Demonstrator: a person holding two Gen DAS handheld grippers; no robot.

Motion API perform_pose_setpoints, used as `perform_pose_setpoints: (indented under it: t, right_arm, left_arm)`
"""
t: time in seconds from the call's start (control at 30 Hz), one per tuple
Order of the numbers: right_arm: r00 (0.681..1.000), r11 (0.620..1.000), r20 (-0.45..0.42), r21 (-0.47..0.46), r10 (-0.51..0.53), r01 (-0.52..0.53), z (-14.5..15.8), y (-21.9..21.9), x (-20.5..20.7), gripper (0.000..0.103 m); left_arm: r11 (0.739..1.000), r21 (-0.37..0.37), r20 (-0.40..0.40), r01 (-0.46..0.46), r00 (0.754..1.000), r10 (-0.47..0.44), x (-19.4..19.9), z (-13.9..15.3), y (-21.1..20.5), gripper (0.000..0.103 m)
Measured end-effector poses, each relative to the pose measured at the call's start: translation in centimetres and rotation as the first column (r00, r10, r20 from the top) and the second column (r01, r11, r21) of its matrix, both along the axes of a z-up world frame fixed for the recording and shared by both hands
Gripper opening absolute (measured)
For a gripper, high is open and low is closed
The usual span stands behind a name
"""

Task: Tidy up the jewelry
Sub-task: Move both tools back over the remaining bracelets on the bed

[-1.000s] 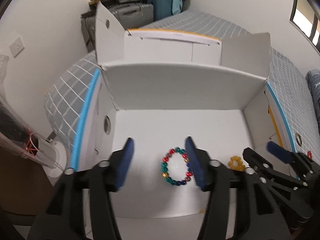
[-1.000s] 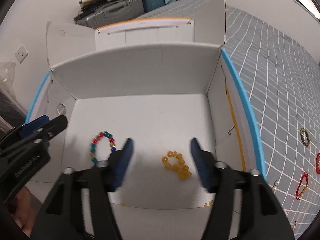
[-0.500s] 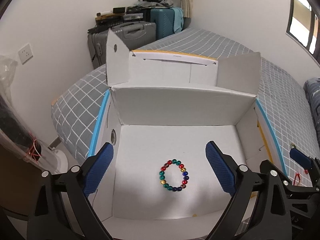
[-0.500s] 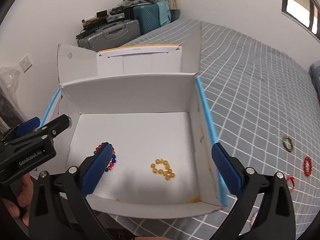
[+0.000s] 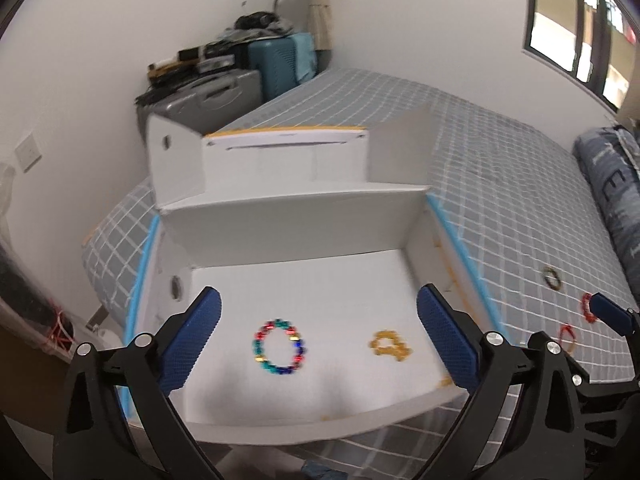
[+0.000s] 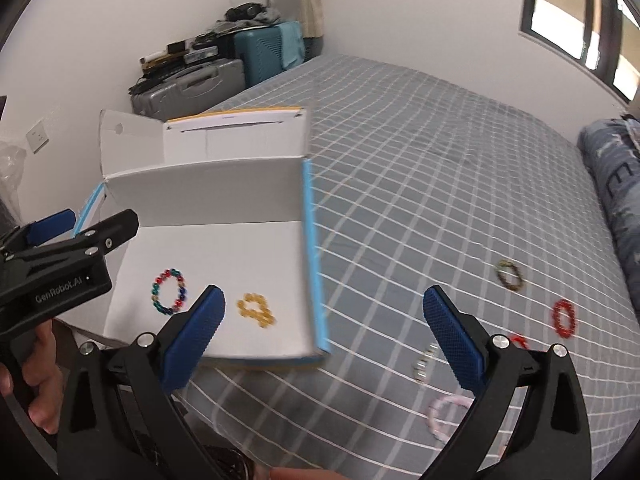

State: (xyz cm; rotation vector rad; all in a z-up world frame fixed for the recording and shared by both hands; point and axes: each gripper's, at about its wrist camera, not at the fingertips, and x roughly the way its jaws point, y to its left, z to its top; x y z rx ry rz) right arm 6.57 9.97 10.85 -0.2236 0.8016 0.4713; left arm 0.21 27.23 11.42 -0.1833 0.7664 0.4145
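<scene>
An open white box (image 5: 288,216) (image 6: 208,196) lies on the bed. In it lie a multicoloured bead bracelet (image 5: 279,347) (image 6: 169,291) and a yellow bead bracelet (image 5: 390,344) (image 6: 256,310). My left gripper (image 5: 318,338) is open and empty, above the box's near edge. My right gripper (image 6: 324,334) is open and empty, above the box's right wall and the bed. On the bed to the right lie a dark bracelet (image 6: 509,275), a red bracelet (image 6: 564,318), a small pale piece (image 6: 424,362) and a pink bracelet (image 6: 444,416).
The bed has a grey checked cover (image 6: 420,168). Suitcases (image 6: 192,88) stand at the far wall. A dark blue pillow (image 6: 616,184) lies at the right. The box's lid flaps (image 5: 176,160) stand up at the back.
Both grippers have opened wide and pulled back and up from the box. The right gripper has swung right over the bed. Both bracelets stay on the box floor.
</scene>
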Motion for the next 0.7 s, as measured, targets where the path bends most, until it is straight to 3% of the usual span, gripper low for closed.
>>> perform_pose_setpoints:
  t: [0.4,0.7]
  right_arm:
    - [0.98,0.98,-0.005,-0.01,-0.197,0.197,0.0,-12.8,-1.0,0.095]
    - [0.945,0.948,-0.066,-0.017,-0.32,0.319,-2.9,-20.5,-1.3,0.095]
  left_arm:
    - [0.977,-0.017,0.019,0.212,0.977,-0.212,3.5,1.2,-11.7,0.097]
    - [0.919,-0.051,-0.063,0.39,0.917,-0.393,7.1,-2.7,-20.8,0.097]
